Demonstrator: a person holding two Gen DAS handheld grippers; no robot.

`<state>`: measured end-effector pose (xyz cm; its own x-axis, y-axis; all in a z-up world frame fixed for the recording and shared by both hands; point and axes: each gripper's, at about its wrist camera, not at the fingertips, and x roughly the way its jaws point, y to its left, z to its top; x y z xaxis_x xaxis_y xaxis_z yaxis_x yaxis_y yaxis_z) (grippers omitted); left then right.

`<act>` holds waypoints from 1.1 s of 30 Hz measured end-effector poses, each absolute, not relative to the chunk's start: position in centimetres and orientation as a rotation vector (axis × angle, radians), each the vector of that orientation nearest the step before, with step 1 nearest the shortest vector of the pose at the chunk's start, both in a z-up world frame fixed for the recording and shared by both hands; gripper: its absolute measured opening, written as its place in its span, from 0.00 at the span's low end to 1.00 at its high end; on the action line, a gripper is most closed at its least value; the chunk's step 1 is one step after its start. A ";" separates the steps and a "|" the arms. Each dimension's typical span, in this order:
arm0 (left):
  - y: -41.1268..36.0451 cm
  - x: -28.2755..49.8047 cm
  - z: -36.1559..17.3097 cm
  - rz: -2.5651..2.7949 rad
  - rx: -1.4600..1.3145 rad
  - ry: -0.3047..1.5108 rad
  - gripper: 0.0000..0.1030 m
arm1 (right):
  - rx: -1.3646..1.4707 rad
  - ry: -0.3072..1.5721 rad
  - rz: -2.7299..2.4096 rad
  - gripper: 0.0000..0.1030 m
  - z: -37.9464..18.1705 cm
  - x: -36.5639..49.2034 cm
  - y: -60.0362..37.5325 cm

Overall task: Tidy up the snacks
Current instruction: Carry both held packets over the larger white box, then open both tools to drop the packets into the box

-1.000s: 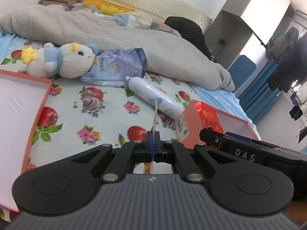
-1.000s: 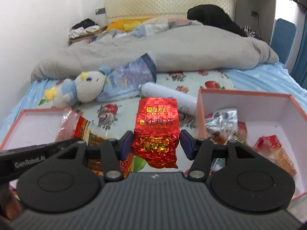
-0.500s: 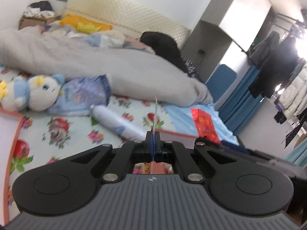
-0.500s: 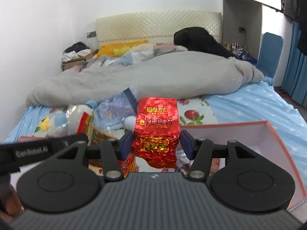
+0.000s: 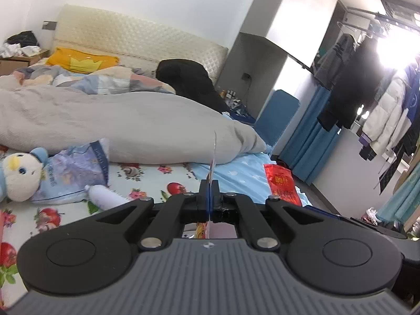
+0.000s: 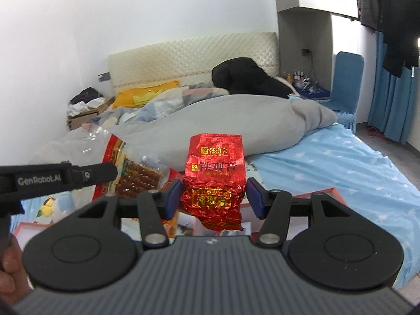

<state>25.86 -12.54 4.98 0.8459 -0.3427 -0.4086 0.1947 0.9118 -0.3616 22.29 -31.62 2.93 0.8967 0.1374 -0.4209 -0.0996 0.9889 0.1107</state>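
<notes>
Pinching fingers (image 6: 175, 197) around tea packet (image 6: 214, 178)

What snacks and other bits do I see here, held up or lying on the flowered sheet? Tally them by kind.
Snack packets: 2, the red foil packet in the right tool and the clear packet in the left tool
Plush toy: 1
White bottle: 1
Blue-patterned bag: 1
Total: 5

Plush toy (image 5: 19, 177) lies beside grey duvet (image 5: 118, 123).
</notes>
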 end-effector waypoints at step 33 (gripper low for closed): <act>-22.2 33.1 -8.1 -0.409 -0.127 0.934 0.37 | 0.197 0.815 -0.044 0.77 -10.1 25.0 -38.6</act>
